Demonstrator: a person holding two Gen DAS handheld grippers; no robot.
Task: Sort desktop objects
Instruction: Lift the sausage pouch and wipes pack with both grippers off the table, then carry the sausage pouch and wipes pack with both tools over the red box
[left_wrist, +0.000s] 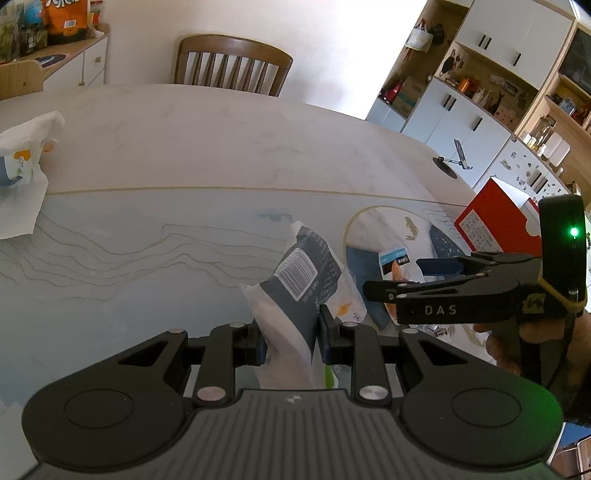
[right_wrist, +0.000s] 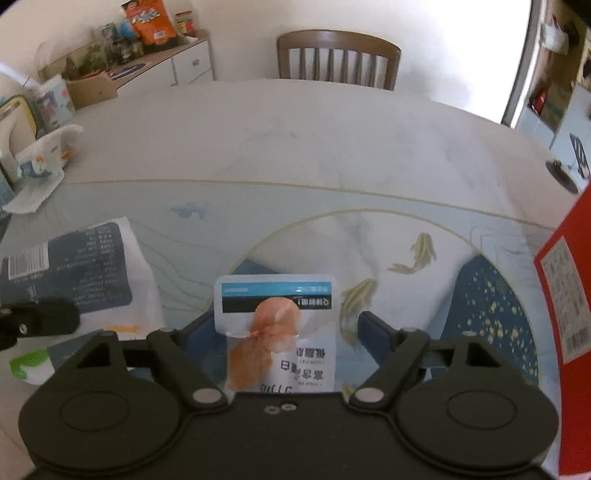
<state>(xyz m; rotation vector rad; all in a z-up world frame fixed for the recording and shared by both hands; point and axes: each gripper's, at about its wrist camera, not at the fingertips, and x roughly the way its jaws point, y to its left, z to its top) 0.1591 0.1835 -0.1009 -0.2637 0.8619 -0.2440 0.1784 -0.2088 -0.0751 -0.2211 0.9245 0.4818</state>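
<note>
Left gripper (left_wrist: 290, 341): jaws closed on the dark-and-white packet (left_wrist: 299, 291), which tilts up toward 1 o'clock off the table (left_wrist: 184, 155).
Right gripper (right_wrist: 284, 328): jaws wide apart, holding nothing; the snack pouch (right_wrist: 277, 325) lies flat between them.
Red box (right_wrist: 565, 295): at 3 o'clock of the pouch.
Tissue pack (left_wrist: 22, 162): at 10 o'clock, well apart.
</note>
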